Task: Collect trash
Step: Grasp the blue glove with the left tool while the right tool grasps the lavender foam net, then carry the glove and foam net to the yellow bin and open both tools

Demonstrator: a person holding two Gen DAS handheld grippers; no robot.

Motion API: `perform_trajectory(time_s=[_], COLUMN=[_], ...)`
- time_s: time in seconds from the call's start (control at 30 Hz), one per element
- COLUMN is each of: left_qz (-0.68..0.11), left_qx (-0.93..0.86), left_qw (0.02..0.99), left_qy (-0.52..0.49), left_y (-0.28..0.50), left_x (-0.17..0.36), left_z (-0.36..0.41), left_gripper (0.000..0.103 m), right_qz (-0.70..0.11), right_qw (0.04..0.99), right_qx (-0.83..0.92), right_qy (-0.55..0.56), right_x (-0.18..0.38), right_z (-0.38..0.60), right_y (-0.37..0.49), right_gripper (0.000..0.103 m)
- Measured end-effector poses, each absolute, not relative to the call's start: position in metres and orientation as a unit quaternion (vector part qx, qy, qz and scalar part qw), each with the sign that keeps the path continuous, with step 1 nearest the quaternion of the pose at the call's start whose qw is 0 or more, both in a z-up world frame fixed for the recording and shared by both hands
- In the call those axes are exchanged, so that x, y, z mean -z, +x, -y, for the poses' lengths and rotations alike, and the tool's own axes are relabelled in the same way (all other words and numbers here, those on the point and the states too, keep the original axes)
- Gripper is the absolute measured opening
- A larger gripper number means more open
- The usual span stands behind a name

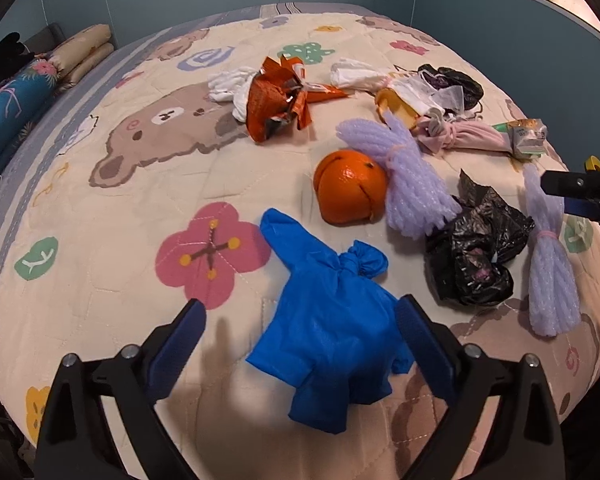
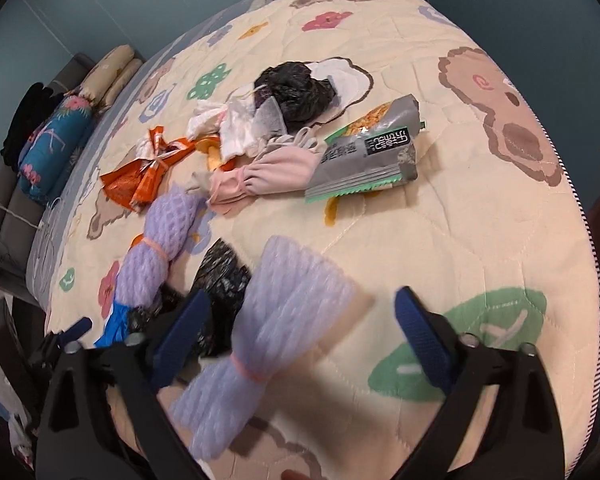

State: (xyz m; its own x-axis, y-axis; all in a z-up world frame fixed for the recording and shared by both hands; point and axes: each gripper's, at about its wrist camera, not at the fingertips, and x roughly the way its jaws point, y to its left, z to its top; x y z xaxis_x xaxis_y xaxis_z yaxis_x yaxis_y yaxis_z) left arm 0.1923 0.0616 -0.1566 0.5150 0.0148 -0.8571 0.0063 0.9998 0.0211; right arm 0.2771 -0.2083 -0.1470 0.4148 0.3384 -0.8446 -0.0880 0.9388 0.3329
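Trash lies scattered over the bed (image 1: 100,240), on a cream quilt printed with bears and flowers. My left tool (image 1: 300,320) hangs over a knotted blue plastic bag (image 1: 332,320); its dark blue pads stand apart on either side of the bag, and I cannot tell whether the right pad touches the plastic. Just beyond the blue bag sits an orange peel (image 1: 348,188), domed like a half fruit, with a lilac foam net bundle (image 1: 404,176) touching its right side. A crumpled black plastic bag (image 1: 476,256) lies to the right of that bundle, between it and a second lilac foam bundle (image 1: 548,264).

My right tool (image 2: 304,316) has its pads apart as well, with that second foam bundle (image 2: 260,340), tied at the waist with a pink band, lying between them, nearer the left pad; the picture is blurred here and I see no pad pressing on it. Farther up the quilt sit an orange foil wrapper (image 1: 276,100), white crumpled cloths (image 1: 228,88), a pink knotted cloth (image 2: 268,172), a grey snack packet (image 2: 368,152) and another black bag (image 2: 296,88). Folded bedding and a blue floral bolster (image 1: 12,108) rest at the bed's left edge.
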Motion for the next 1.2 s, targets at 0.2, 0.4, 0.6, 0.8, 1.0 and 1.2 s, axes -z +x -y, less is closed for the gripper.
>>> perform_trajectory(time_s=[0.2, 0.4, 0.6, 0.8, 1.0, 1.2], left_qz=[-0.500, -0.508, -0.510, -0.494, -0.455, -0.419], left_qx=[0.019, 0.033, 0.056, 0.070, 0.078, 0.090], left_qw=[0.866, 0.860, 0.858, 0.864, 0.883, 0.899], left_qy=[0.015, 0.012, -0.028, -0.067, -0.085, -0.086], left_y=[0.191, 0.191, 0.187, 0.173, 0.153, 0.145], left_x=[0.162, 0.167, 0.163, 0.149, 0.125, 0.095], left_z=[-0.050, -0.048, -0.053, -0.063, -0.074, -0.071], left_gripper=[0.068, 0.061, 0.028, 0.021, 0.020, 0.020], right_qz=[-0.546, -0.557, -0.560, -0.540, -0.506, -0.472], right_qw=[0.818, 0.809, 0.803, 0.812, 0.829, 0.849], right_qx=[-0.131, -0.137, -0.152, -0.172, -0.192, -0.192], right_qy=[0.125, 0.129, 0.139, 0.143, 0.139, 0.139], right_x=[0.160, 0.167, 0.164, 0.149, 0.118, 0.085], right_z=[0.204, 0.200, 0.202, 0.205, 0.212, 0.231], right_y=[0.282, 0.278, 0.272, 0.259, 0.240, 0.220], right_gripper=[0.063, 0.047, 0.028, 0.022, 0.022, 0.022])
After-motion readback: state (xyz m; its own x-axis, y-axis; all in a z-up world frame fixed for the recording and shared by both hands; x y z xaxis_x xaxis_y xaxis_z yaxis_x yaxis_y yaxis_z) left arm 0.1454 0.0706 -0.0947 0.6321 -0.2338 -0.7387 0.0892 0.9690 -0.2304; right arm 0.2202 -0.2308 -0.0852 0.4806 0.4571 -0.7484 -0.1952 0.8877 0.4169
